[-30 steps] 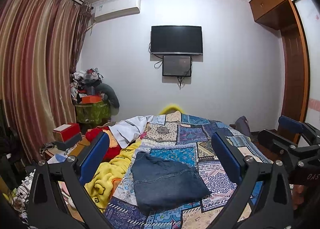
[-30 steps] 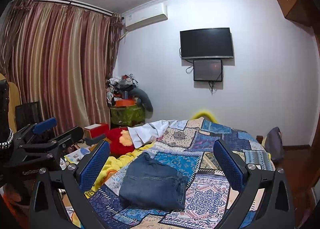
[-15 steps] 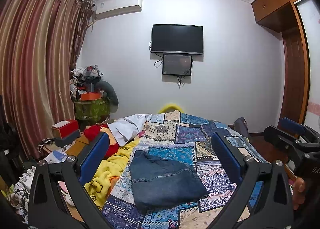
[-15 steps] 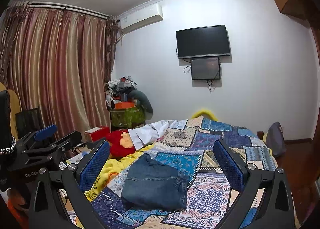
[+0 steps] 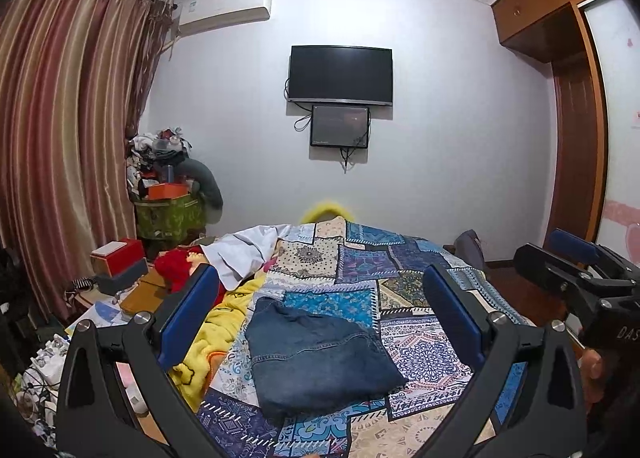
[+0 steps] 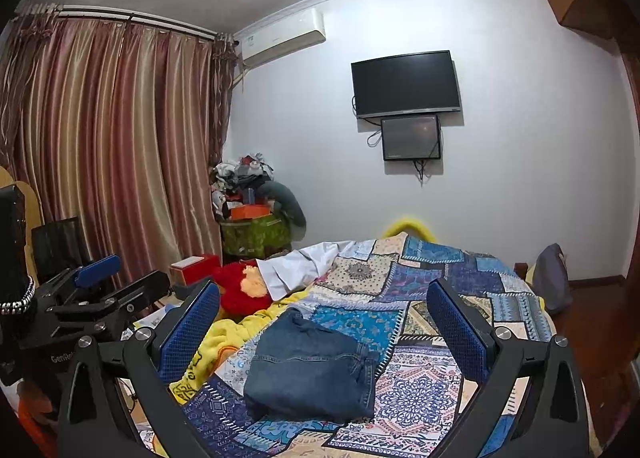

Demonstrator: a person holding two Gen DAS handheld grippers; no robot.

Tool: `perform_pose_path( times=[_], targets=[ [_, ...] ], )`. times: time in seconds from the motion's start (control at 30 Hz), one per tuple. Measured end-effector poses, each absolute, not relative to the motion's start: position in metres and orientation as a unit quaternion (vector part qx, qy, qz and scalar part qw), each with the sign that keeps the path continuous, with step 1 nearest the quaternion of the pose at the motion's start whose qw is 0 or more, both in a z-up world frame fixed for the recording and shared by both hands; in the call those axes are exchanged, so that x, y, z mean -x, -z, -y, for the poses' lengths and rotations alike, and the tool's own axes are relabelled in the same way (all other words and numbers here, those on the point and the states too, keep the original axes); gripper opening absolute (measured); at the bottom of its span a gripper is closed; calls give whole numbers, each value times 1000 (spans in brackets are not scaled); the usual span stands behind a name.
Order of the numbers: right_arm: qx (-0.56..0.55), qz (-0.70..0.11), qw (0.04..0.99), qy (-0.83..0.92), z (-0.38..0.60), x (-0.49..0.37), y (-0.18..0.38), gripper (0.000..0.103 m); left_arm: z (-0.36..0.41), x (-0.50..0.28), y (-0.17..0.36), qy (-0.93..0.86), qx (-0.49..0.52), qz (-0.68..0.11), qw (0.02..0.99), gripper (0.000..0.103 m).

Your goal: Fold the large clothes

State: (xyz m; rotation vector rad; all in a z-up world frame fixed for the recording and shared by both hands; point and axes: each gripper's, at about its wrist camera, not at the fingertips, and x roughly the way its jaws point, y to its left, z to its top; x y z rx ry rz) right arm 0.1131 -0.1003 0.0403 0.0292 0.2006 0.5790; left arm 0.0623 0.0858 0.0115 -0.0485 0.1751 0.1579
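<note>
Left gripper (image 5: pixel 320 310): jaws spread wide, nothing between the blue pads (image 5: pixel 188 310); it hangs above the near end of the bed, clear of all cloth. Right gripper (image 6: pixel 320 322): likewise spread wide and empty, held off the bed surface. Each unit shows in the other's view: the right one at 3 o'clock in the left wrist view, the left one at 9 o'clock in the right wrist view.

Folded jeans (image 5: pixel 316 358): a compact blue denim bundle lying flat on the patchwork bedspread (image 5: pixel 400 278), at 6 o'clock in both views, framed between the fingers but untouched by them. In the right wrist view the jeans (image 6: pixel 312 370) show a stitched seam and a thicker edge on their right side.

Surroundings: a yellow blanket (image 5: pixel 224 322) is bunched just beside the jeans at 8 o'clock. A white garment (image 5: pixel 244 254) lies at the far left of the bedspread, well apart from the jeans. A television (image 5: pixel 340 74) is mounted on the far wall at 12 o'clock, a smaller screen (image 5: pixel 340 126) directly below it. Striped curtains (image 5: pixel 68 130) hang at 9 o'clock.
</note>
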Motion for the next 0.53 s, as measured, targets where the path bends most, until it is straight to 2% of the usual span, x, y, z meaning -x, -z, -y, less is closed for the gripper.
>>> perform_pose_path(
  times=[0.53],
  targets=[
    [-18,-103,954,-282,97,-111,-40,103,-82,-63,-11,-72,29,-91,993,103]
  ],
)
